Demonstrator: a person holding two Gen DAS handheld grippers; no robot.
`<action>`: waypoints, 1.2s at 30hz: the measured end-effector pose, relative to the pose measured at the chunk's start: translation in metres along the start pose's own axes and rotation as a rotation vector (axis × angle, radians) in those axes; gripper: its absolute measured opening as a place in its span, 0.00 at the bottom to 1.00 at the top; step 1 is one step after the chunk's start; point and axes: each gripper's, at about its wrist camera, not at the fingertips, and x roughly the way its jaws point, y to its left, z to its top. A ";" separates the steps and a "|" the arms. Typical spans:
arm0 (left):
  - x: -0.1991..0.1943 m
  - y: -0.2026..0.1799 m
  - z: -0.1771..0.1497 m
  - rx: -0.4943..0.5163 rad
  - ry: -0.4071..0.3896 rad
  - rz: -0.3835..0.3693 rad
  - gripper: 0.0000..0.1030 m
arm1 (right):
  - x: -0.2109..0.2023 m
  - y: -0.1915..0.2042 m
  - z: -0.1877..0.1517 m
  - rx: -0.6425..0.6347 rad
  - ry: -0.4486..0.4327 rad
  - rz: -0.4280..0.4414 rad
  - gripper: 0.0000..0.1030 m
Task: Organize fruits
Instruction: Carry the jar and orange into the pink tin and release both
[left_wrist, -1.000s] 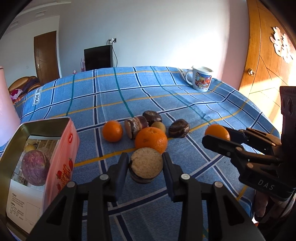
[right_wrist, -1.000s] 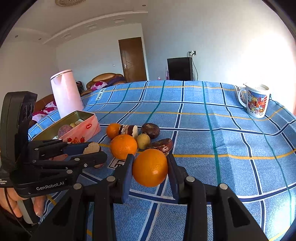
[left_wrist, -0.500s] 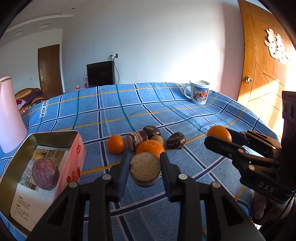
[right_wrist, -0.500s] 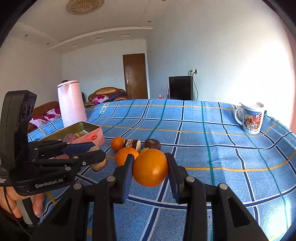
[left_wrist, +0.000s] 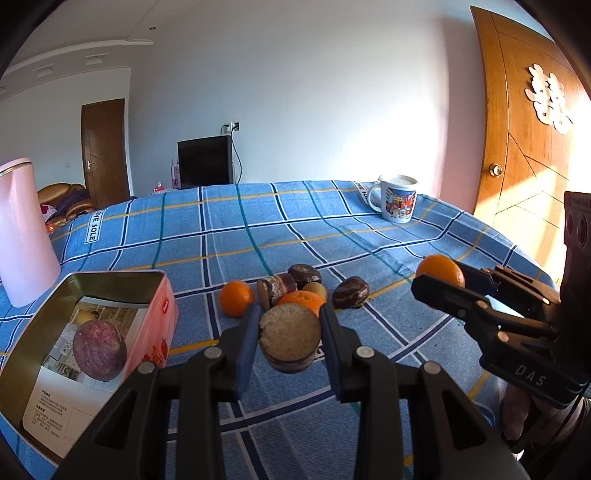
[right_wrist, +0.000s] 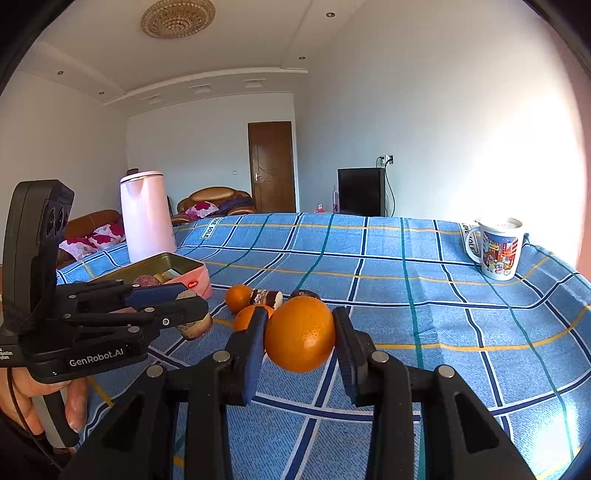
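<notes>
The left gripper is clenched on a halved fruit with a tan cut face, held above the blue checked cloth. The right gripper grasps an orange off the cloth too. Just left of the halved fruit stands the pink tin, a purple fruit inside it. Beyond the halved fruit lies the loose fruit cluster. Farther behind the tin is a pink kettle; far right, a printed mug.
</notes>
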 end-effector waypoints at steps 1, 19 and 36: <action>-0.001 -0.001 0.000 0.004 -0.008 0.003 0.34 | -0.001 0.000 0.000 -0.002 -0.005 0.000 0.36; -0.022 -0.004 -0.001 0.021 -0.099 0.037 0.34 | -0.015 0.007 0.000 -0.041 -0.095 0.014 0.36; -0.054 0.049 0.004 -0.076 -0.146 0.125 0.33 | 0.005 0.041 0.043 -0.042 -0.068 0.172 0.36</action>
